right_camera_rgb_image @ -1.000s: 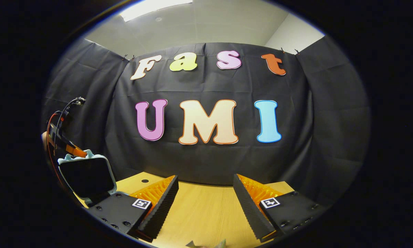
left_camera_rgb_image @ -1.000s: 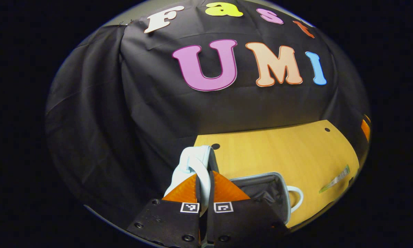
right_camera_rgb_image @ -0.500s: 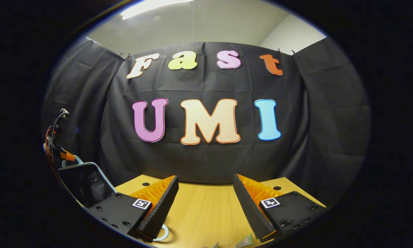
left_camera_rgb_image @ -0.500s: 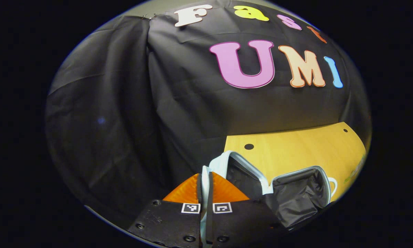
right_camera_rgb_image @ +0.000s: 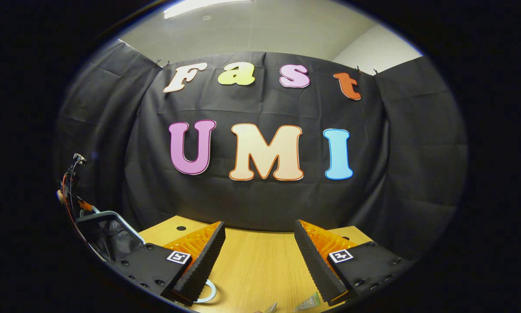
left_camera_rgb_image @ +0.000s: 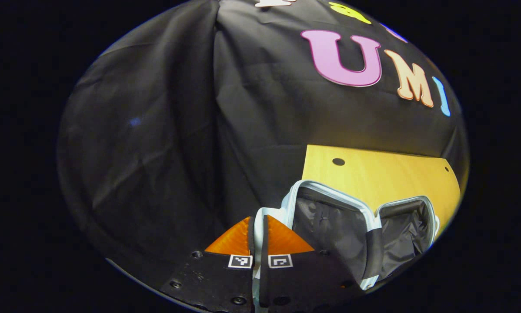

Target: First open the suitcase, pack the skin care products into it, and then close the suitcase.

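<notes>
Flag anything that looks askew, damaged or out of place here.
Nothing looks damaged or spilled. The suitcase lies open on the table, its dark lining rumpled, and the left gripper pinches its pale rim, as opening requires. The right gripper hangs open above bare wood.

Left tongs [left_camera_rgb_image: 257, 228] pinched together, right tongs [right_camera_rgb_image: 259, 243] agape

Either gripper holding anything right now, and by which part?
Left gripper pinches the pale-blue black-lined suitcase by its lid's edge. Right gripper is open, holding nothing.
</notes>
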Tool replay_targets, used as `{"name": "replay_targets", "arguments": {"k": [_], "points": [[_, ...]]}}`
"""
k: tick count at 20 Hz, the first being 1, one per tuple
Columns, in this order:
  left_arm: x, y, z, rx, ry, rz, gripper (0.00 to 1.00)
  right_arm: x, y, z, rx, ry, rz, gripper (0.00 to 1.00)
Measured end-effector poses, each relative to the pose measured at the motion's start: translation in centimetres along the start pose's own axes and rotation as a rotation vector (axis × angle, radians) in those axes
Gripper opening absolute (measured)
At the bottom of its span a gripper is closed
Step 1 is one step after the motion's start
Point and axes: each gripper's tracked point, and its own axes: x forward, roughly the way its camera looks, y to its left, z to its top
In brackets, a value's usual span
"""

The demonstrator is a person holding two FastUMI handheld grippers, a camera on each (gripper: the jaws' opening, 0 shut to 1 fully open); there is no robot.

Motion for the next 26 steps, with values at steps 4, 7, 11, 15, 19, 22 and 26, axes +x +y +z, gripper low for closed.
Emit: {"name": "replay_targets", "arguments": {"k": [4,7,11,15,19,22,26], "points": [[1.3,0.8,-1.1,-0.026,-0.001,0.085,0.12,-0.8,-0.4,0.1,-0.017,-0.003,-0.019,0.99],[0.8,0.1,1.8,-0.048,-0.096,0.112,0.38,-1.3,-0.5,0.4,-0.016,-0.014,-0.025,1.00],[-2.9,-2.9,6.0,-0.054,-0.282,0.170,0.70,-1.7,-1.3,1.1,-0.024,-0.050,-0.025,1.00],[-7.7,-9.4,9.2,-0.075,-0.376,0.124,0.70,-1.7,-3.2,1.5,-0.035,-0.080,-0.027,0.98],[-11.6,-18.1,12.1,-0.041,-0.459,0.038,0.71,-1.9,-5.7,1.6,-0.014,-0.080,-0.008,0.99],[-14.2,-25.0,13.3,-0.009,-0.501,-0.041,0.75,-2.0,-7.9,1.9,0.004,-0.085,-0.006,0.98],[-17.0,-33.1,14.2,0.014,-0.535,-0.153,0.75,-2.1,-10.0,2.3,0.008,-0.103,0.004,0.99]]}}
